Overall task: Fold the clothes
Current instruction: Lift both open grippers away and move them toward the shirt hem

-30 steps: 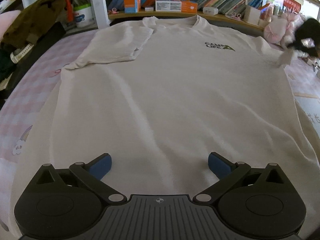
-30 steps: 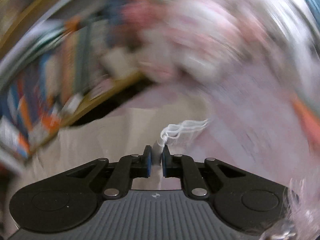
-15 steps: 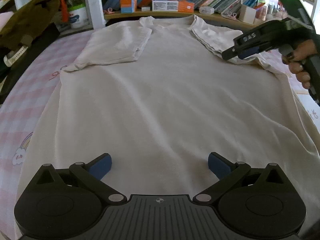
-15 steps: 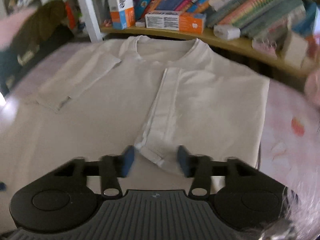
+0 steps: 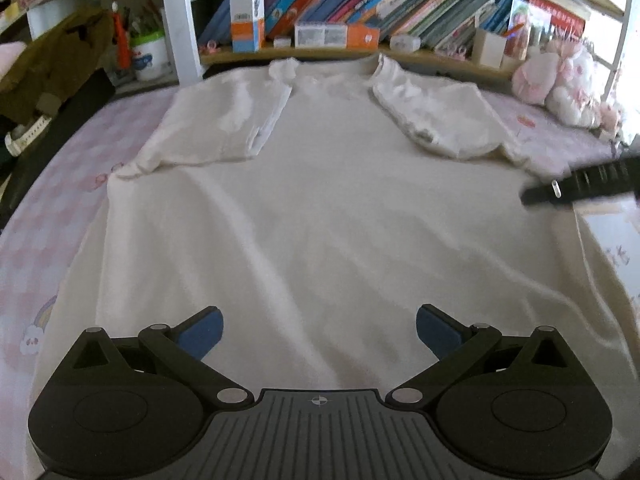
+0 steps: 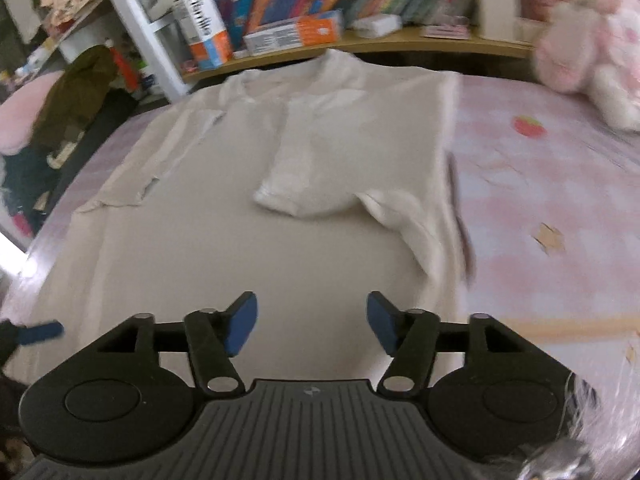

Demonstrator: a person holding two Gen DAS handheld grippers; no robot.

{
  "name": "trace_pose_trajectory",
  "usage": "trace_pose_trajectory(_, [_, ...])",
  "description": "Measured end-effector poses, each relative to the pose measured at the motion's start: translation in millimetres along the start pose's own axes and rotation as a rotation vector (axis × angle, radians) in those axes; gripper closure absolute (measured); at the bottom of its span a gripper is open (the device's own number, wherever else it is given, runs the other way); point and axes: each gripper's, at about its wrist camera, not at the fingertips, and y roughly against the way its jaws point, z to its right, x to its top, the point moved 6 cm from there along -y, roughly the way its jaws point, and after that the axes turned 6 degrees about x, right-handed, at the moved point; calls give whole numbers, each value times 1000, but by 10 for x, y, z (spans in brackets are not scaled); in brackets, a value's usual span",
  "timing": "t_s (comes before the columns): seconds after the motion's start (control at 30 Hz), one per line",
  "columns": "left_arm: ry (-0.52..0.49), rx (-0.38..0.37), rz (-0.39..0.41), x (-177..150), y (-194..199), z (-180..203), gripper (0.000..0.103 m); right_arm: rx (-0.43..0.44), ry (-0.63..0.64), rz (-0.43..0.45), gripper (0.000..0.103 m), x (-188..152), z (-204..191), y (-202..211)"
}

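Observation:
A cream T-shirt lies flat on a pink checked bed, collar toward the bookshelf, with both sleeves folded inward onto the chest: the left sleeve and the right sleeve. My left gripper is open and empty over the shirt's lower hem. My right gripper is open and empty above the shirt's right side, below the folded right sleeve. The right gripper also shows at the right edge of the left wrist view.
A bookshelf with books and boxes runs along the far edge. Pink plush toys sit at the far right. A brown garment and dark items lie at the far left. Pink bedsheet lies right of the shirt.
My right gripper carried the right sleeve inward, let it go on the chest, opened wider and drew back toward the shirt's right side. The left gripper stayed open over the hem.

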Motion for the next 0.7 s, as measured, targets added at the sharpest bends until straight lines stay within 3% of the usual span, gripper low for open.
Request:
trace_pose_trajectory(0.17, [-19,-18,38,104,83,232,0,-83,37,24,40,-284,101,258])
trace_pose_trajectory(0.3, [-47,-29,22,151,81,421,0,-135,31,46,33,-468,192,446])
trace_pose_trajectory(0.5, [-105,-107,13,234,3,635,0,-181,10,82,32,-727,205,734])
trace_pose_trajectory(0.7, [-210,-189,100,210,172,586,0,-292,-112,150,32,-906,103,925])
